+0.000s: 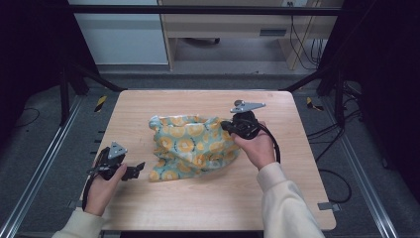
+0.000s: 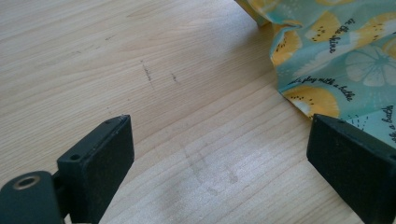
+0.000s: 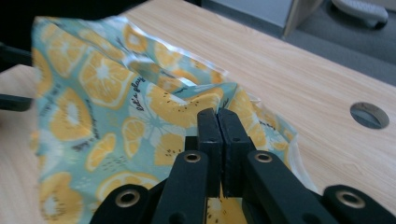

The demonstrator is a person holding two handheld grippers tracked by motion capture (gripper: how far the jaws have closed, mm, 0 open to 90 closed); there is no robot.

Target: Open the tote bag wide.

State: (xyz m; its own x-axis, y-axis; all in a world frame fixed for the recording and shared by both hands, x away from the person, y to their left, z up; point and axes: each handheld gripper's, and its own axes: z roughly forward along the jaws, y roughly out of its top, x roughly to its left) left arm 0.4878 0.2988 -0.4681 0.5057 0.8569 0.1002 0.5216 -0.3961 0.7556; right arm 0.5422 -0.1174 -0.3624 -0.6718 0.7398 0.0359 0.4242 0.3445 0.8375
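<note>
Teal cloth (image 1: 194, 146) printed with orange slices is lying crumpled near the middle of the wooden table (image 1: 208, 198) in the high view, the right gripper (image 1: 229, 126) gripping its right-hand edge while the left gripper (image 1: 140, 168) is waiting just off the cloth's near-left corner, probably ready to take that corner for spreading or folding. In the left gripper view the jaws are standing wide apart over bare table (image 2: 163, 93), the cloth's hem (image 2: 327, 60) lying just beyond the right jaw, untouched. In the right gripper view the jaws are pressing together on a raised fold of the cloth (image 3: 140, 107), lifting it off the table (image 3: 299, 79), likely to pull the fabric taut.
</note>
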